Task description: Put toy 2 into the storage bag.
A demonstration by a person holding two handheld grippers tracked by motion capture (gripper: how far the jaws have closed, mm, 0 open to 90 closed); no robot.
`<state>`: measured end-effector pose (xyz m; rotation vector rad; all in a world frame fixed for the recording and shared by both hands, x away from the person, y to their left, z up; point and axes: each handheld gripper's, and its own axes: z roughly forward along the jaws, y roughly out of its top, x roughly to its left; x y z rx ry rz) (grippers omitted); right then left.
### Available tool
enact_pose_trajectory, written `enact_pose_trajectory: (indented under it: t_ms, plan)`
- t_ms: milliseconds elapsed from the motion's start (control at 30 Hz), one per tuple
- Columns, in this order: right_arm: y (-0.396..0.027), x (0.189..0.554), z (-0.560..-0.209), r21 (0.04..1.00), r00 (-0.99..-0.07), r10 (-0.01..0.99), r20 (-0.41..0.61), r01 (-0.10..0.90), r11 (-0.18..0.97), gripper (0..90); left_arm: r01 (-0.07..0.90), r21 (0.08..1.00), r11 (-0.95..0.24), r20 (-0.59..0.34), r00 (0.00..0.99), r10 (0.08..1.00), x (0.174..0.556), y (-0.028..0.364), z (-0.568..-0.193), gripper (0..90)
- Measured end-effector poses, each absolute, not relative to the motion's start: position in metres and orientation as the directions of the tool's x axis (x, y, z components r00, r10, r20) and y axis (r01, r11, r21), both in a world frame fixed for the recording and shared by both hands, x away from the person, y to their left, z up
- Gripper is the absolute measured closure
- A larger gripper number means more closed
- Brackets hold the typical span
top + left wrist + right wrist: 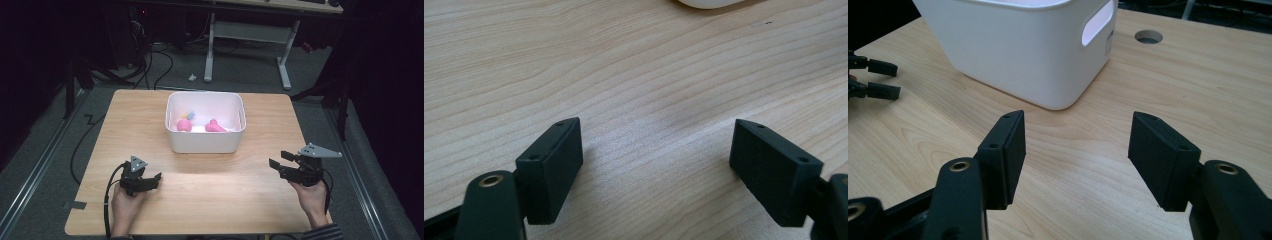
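Nearest, the left gripper (156,178) and right gripper (276,161) rest low over a wooden table (240,190), jaws apart, holding nothing. Beyond, mid-table, a white bin (205,141) holds pink toys (184,125): probably light, rigid plastic, best gripped by its rim or handle slot (1096,22).

I'm working in what looks like a lab or test room. Around my wooden surface (200,195) I see grey carpet, loose cables (150,65), floor rails (30,175) and a white-legged desk (250,45) behind.
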<state>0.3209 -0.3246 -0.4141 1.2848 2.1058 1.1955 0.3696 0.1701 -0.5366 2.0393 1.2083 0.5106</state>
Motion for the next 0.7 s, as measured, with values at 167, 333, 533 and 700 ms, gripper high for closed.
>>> enact_pose_trajectory:
  t_ms: [167,333,533,700]
  plan:
    - [-0.32,0.326,-0.425,0.82,-0.496,0.862,0.106,0.534,0.207,40.1,0.597,0.737,-0.318,-0.017,0.486,0.874,0.37,0.17,-0.537,21.6]
    - [-0.313,0.335,-0.434,0.809,-0.498,0.86,0.109,0.548,0.215,40.2,0.597,0.736,-0.318,-0.017,0.486,0.874,0.37,0.17,-0.537,21.7]
    - [-0.304,0.341,-0.447,0.798,-0.51,0.852,0.12,0.56,0.223,40.2,0.597,0.736,-0.318,-0.017,0.486,0.874,0.37,0.17,-0.537,21.7]
    - [-0.299,0.347,-0.458,0.782,-0.504,0.855,0.119,0.578,0.232,40.2,0.597,0.737,-0.318,-0.016,0.486,0.874,0.37,0.17,-0.537,21.7]
